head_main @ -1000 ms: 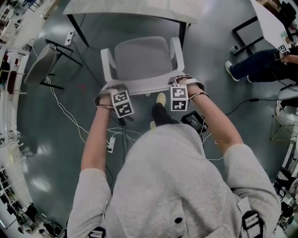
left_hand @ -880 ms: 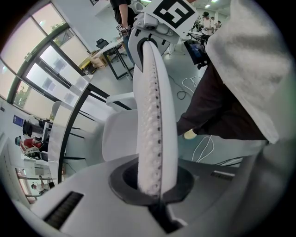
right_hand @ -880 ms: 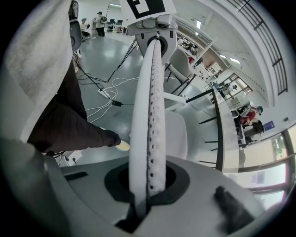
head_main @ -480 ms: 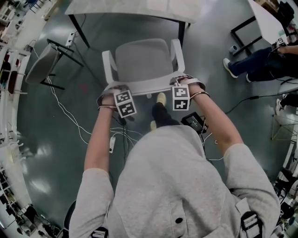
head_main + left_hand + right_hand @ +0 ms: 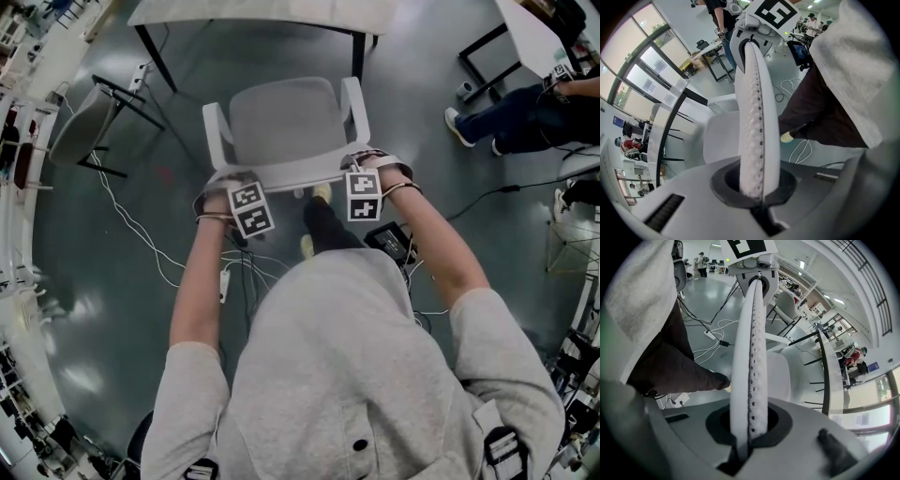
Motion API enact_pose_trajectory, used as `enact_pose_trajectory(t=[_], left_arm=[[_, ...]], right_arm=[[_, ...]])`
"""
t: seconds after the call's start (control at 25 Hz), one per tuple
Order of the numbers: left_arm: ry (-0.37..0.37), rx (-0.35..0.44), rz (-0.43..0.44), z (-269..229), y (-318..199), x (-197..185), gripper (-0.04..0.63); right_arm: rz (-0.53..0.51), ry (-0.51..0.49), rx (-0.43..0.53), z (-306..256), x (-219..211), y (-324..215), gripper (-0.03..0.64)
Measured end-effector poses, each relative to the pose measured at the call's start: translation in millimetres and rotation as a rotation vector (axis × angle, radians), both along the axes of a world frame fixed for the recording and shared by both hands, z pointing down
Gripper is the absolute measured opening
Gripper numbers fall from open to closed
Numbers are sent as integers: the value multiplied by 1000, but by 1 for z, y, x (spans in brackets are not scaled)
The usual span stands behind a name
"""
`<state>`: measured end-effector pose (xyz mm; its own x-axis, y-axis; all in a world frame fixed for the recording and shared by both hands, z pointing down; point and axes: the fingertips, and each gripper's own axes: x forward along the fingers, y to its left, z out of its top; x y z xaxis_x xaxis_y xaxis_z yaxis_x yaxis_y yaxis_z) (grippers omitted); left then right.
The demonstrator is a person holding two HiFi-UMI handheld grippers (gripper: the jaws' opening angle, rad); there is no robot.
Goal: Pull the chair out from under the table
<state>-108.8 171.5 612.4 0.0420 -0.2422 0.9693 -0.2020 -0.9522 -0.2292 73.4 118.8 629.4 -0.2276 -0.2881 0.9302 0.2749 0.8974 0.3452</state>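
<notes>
The light grey chair (image 5: 281, 117) stands on the floor in front of the white table (image 5: 262, 11), its seat out from under the tabletop. Both grippers clamp the top edge of its backrest (image 5: 291, 174). My left gripper (image 5: 225, 184) is shut on the backrest's left end and my right gripper (image 5: 362, 167) on its right end. In the left gripper view the white perforated backrest (image 5: 757, 117) runs up out of the shut left gripper (image 5: 757, 187). The right gripper view shows the same backrest (image 5: 750, 362) pinched in the right gripper (image 5: 749, 427).
A second chair (image 5: 84, 127) stands at the left. Cables (image 5: 141, 239) and a power strip (image 5: 223, 289) lie on the floor near my feet, with a black device (image 5: 394, 246) at the right. A seated person's legs (image 5: 511, 112) and another table (image 5: 544, 37) are at the upper right.
Both grippers have drawn the chair back toward me. The table has slid up the head view, and the gap between it and the seat has grown.
</notes>
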Motion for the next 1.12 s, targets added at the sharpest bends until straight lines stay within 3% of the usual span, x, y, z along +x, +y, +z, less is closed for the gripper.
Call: enact_pose_trajectory(t=[0.84, 1.0, 1.12], left_arm=[[-4, -23, 2, -1, 76, 18, 14], [4, 27, -9, -3, 77, 23, 16], [74, 12, -80, -12, 77, 25, 52]], right_arm=[[-2, 2, -37, -1, 19, 78, 30], [9, -18, -53, -3, 23, 83, 32], [45, -82, -137, -19, 29, 89, 123]])
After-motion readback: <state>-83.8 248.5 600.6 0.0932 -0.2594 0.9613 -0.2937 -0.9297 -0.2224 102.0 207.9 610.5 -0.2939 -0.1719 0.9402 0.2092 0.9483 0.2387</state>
